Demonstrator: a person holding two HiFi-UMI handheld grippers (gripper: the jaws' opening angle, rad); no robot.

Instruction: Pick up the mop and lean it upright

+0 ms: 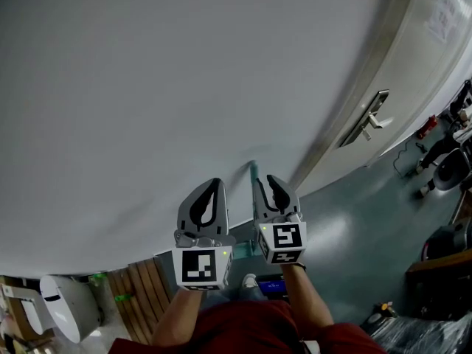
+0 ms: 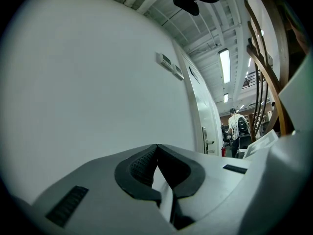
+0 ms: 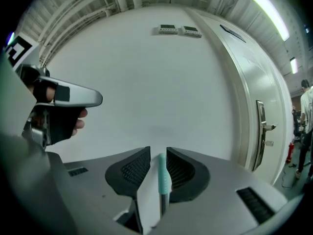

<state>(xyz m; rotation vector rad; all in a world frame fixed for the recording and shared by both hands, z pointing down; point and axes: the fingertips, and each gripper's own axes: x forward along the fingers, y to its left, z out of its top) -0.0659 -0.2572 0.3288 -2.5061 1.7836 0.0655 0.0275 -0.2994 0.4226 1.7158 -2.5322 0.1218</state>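
Observation:
The mop shows only as the teal top of its handle (image 1: 253, 170), standing upright close to the white wall (image 1: 147, 87); its head is hidden. My right gripper (image 1: 262, 185) is open around that teal tip (image 3: 163, 175). The tip lies against the right pad (image 3: 180, 170), with a gap to the left pad. In the right gripper view the right gripper (image 3: 158, 153) points at the wall. My left gripper (image 1: 214, 185) is held just left of it, shut with nothing in it; its tips meet in the left gripper view (image 2: 157, 147). It also appears at the left of the right gripper view (image 3: 63, 102).
A white door with a metal handle (image 1: 366, 120) stands right of the wall (image 3: 262, 126). Two small boxes (image 3: 178, 30) sit high on the wall. Wooden slats (image 1: 144, 290) and a white unit (image 1: 63, 308) lie at my lower left. A person with a backpack (image 2: 239, 126) stands far off.

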